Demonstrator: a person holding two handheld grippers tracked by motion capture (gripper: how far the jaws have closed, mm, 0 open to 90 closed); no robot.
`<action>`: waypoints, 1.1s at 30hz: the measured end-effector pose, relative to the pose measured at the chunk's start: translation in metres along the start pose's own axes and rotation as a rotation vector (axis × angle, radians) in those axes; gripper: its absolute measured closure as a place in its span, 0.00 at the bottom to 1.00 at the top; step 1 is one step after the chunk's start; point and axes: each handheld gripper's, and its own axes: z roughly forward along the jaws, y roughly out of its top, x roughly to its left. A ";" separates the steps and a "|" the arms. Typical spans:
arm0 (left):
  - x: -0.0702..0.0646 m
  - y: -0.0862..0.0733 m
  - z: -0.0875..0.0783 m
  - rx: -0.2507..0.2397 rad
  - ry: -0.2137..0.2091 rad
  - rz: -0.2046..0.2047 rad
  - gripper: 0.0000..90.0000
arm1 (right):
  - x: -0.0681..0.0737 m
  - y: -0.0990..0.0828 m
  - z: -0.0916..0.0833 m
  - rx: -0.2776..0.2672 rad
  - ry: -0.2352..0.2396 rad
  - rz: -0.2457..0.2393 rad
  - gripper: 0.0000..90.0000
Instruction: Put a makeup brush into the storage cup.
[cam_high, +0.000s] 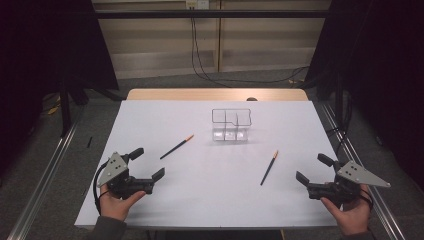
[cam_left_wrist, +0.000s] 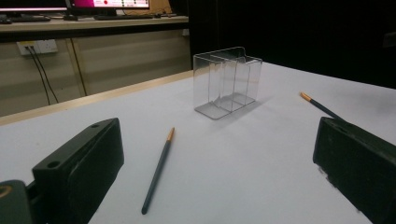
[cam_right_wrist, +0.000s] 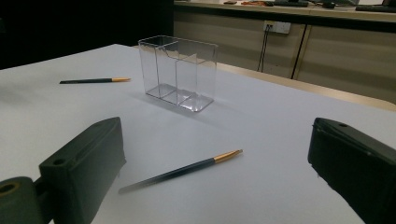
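I take the two pencils as my work. The left pencil (cam_high: 177, 146) lies flat on the white table (cam_high: 210, 200), slanting up toward the clear holder (cam_high: 230, 125), its orange tip pointing that way; it sits just ahead of my left gripper (cam_high: 148, 162). The right pencil (cam_high: 269, 168) lies flat too, near my right gripper (cam_high: 310, 169), with its orange end also toward the holder. The two are well apart, with the holder standing upright between and beyond them.

Both pencils look thin, stiff and light, and I judge they will roll or skid on the smooth sheet if nudged sideways. I would take each near the middle of its dark shaft, jaws across it, so it does not swing once lifted.

The holder looks like hard, thin plastic with inner dividers. It is probably light enough to tip if a pencil knocks its rim.

Both grippers rest low at the near edge, each in a hand. Their jaws stand wide apart with nothing between them.
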 end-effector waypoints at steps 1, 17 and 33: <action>0.000 0.000 0.000 0.000 0.007 -0.006 0.02 | 0.000 0.000 0.000 0.000 0.000 0.000 0.04; 0.001 0.002 0.013 0.041 0.003 -0.029 0.02 | 0.001 -0.001 -0.004 0.005 -0.001 0.001 0.04; 0.011 0.006 0.031 0.029 -0.004 -0.050 0.02 | 0.003 -0.003 -0.006 0.011 0.016 -0.004 0.04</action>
